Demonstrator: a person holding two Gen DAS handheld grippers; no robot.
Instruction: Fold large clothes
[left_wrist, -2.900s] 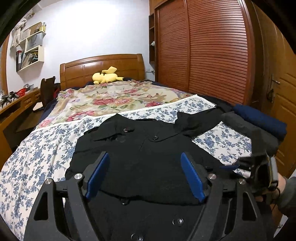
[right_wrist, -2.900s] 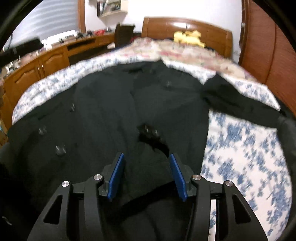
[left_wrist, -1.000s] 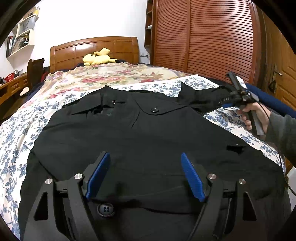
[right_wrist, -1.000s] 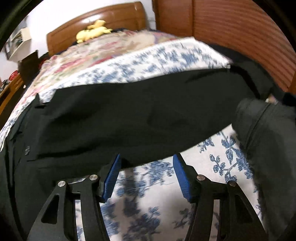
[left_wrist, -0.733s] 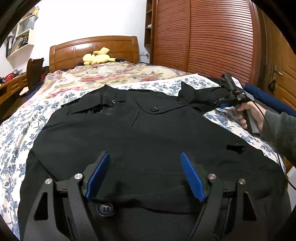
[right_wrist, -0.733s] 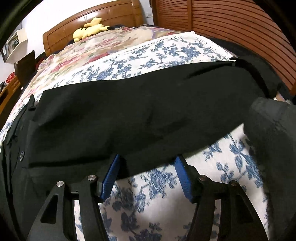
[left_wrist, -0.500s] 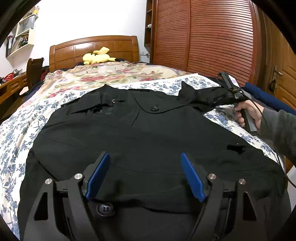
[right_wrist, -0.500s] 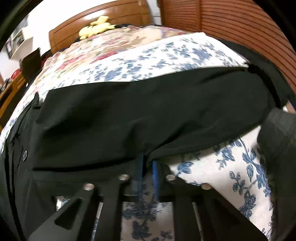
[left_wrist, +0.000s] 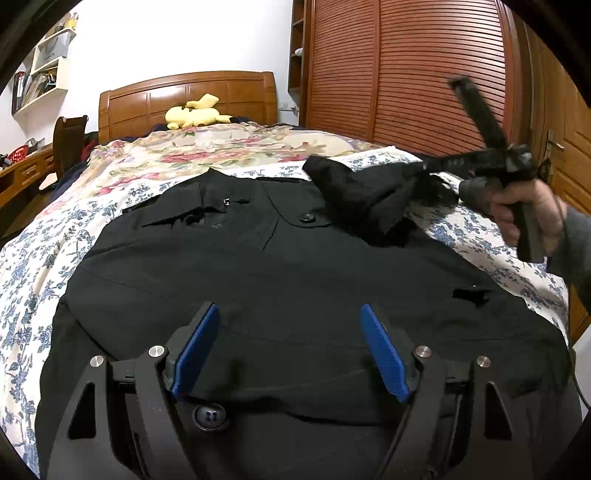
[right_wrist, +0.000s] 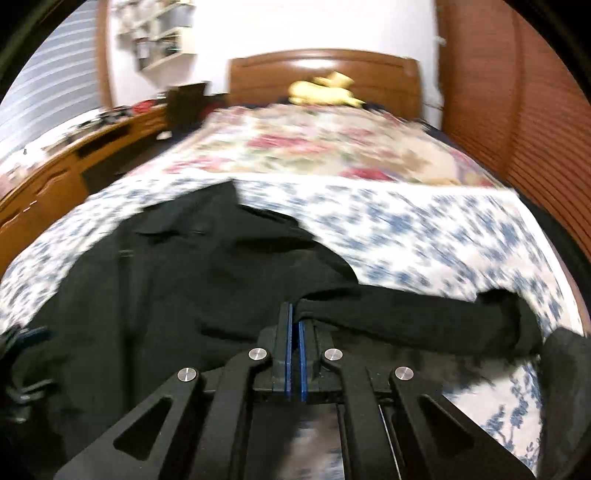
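Sleeve (left_wrist: 365, 195) of the black coat (left_wrist: 266, 280) hangs lifted off the blue-flowered bedsheet (left_wrist: 33, 258) in the left wrist view, pinched by the right gripper (left_wrist: 430, 168); the left gripper (left_wrist: 288, 354) hovers spread and empty over the coat's front. To fold cleanly, the sleeve should probably be carried flat across the chest, the grip kept firm.

Seen from the right wrist, the right gripper (right_wrist: 294, 325) is clamped on the sleeve (right_wrist: 406, 317), cloth trailing right, coat (right_wrist: 166, 280) spread left.

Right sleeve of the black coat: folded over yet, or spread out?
Partly folded: the right gripper holds the sleeve lifted, doubled toward the coat's chest.
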